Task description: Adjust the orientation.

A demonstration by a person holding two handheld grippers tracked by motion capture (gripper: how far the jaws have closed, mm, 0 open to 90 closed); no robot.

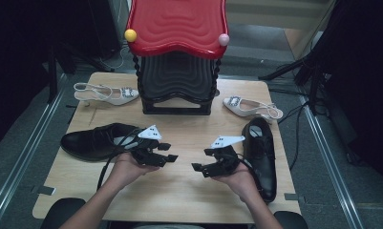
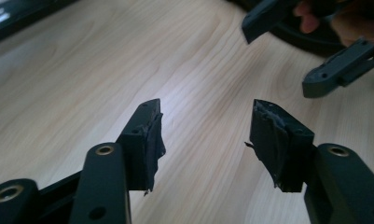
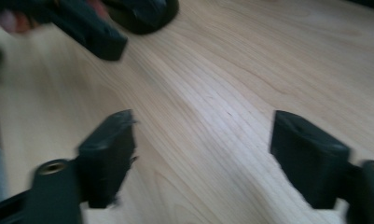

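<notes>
Both claws hover low over the pale wooden surface (image 1: pixel 179 191), jaws apart, nothing between them: left claw (image 1: pixel 167 152), right claw (image 1: pixel 204 160). Nearest things are two glossy black leather dress shoes: one (image 1: pixel 96 141) lies just left of my left hand, the other (image 1: pixel 261 155) just beside my right hand, toe toward me. I judge each moderately heavy, stiff at sole and heel, with slippery polished uppers. Best hold: pinch the collar rim at the heel, one jaw inside the opening.
</notes>
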